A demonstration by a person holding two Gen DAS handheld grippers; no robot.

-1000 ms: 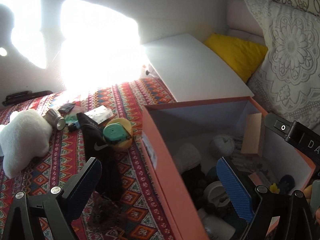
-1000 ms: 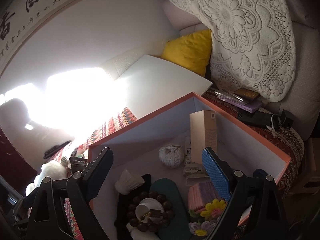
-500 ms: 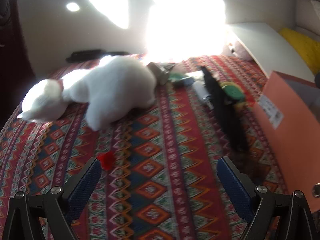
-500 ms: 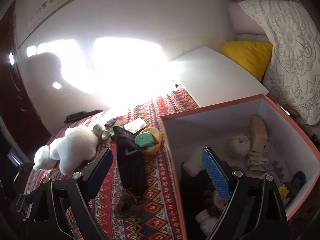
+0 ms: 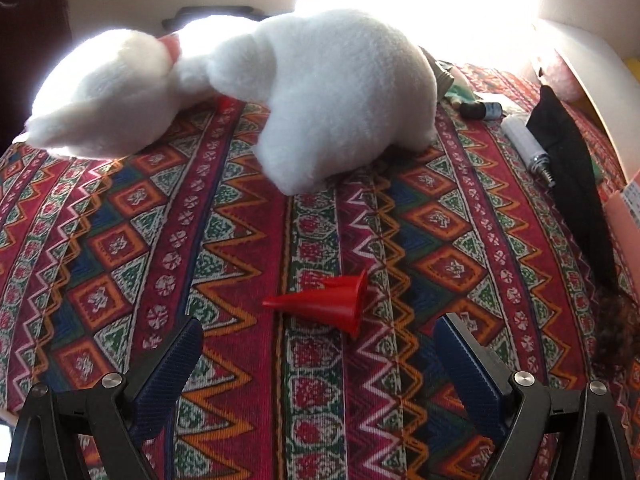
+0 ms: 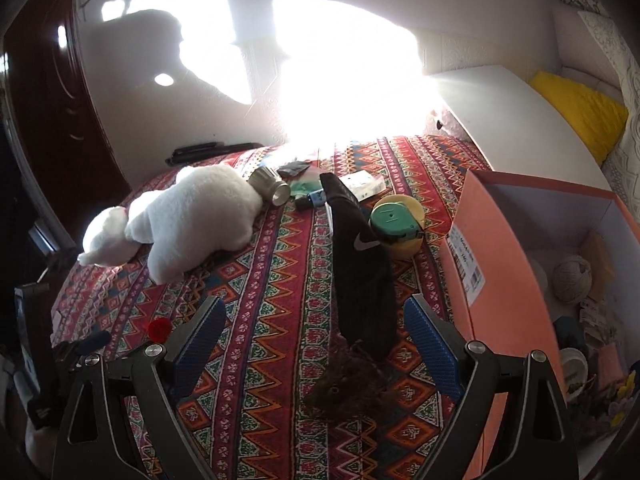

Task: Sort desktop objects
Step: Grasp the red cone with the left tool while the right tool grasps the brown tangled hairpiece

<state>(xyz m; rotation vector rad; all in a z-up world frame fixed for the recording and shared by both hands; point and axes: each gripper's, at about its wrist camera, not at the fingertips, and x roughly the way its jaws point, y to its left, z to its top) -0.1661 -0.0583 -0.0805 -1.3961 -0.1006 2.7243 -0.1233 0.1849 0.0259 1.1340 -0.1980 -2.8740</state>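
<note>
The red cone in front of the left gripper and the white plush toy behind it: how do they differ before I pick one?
The red cone is small, hard-looking plastic and would fit between the open jaws of the left gripper; the white plush toy is soft, fluffy and far bulkier. The cone lies on its side just ahead of that gripper; the toy sprawls further back. Both rest loose on the patterned cloth, outside the orange box.

— What do the grippers look like?

— The left gripper has black angular arms, each with a round silver screw, and fingers faced with ribbed dark-blue pads.

— And the other?

— The right gripper is the same: black triangular frames, silver screws, brighter blue ribbed pads.
</note>
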